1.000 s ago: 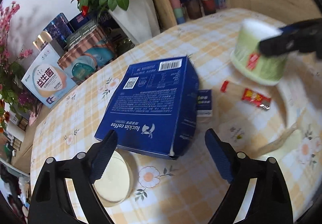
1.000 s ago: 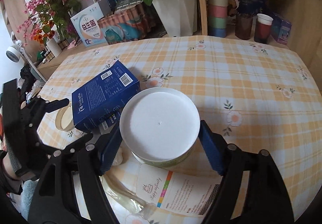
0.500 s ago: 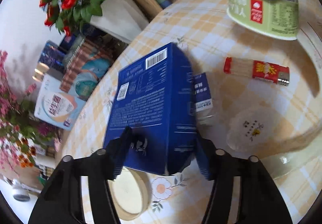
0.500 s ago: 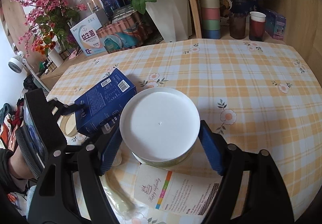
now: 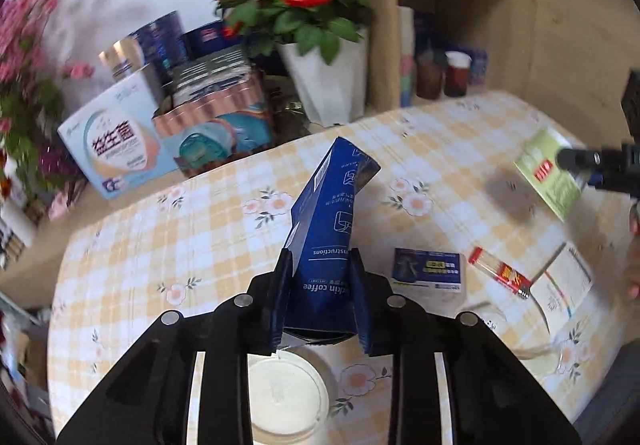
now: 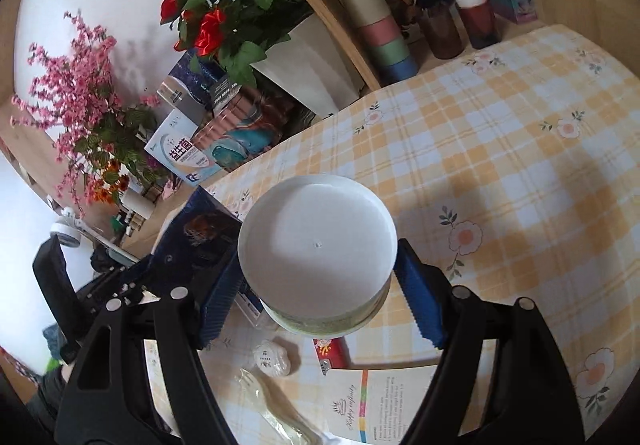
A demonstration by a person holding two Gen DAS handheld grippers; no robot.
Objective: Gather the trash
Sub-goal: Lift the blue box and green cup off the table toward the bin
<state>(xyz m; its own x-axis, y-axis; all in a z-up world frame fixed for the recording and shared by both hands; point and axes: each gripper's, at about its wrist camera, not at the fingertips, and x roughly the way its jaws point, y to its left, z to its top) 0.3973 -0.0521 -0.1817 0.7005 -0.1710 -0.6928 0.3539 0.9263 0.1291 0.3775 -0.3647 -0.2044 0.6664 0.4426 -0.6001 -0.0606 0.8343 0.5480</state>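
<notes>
1. My left hand-held gripper [image 5: 320,301] has just been closing and now clamps the blue coffee box [image 5: 326,229] by its narrow sides; the box stands tilted, far end up, clear of the table [image 5: 200,213]. Gripping across the slim dimension suits the jaw span, I judge.
2. My right hand-held gripper [image 6: 316,285] stands wide, both pads against the green-walled paper bowl [image 6: 316,241], held bottom-up so its white base faces the camera; in the left wrist view the bowl [image 5: 548,181] hangs above the table at far right.
3. Trash left on the table, near side: a small blue carton [image 5: 428,273] just right of the coffee box, a red-labelled toothpick tube [image 5: 500,273] beside it, a printed card [image 5: 564,285], a clear plastic fork wrapper [image 6: 276,409] and a round lid [image 5: 280,393] beneath the left jaws.
4. Both hands are loaded, so I judge the next step is carrying box and bowl to a bin; none is in view.
5. Flower vase [image 5: 328,85] and stacked cups [image 6: 384,41] at the far edge look like furnishings, not trash.
</notes>
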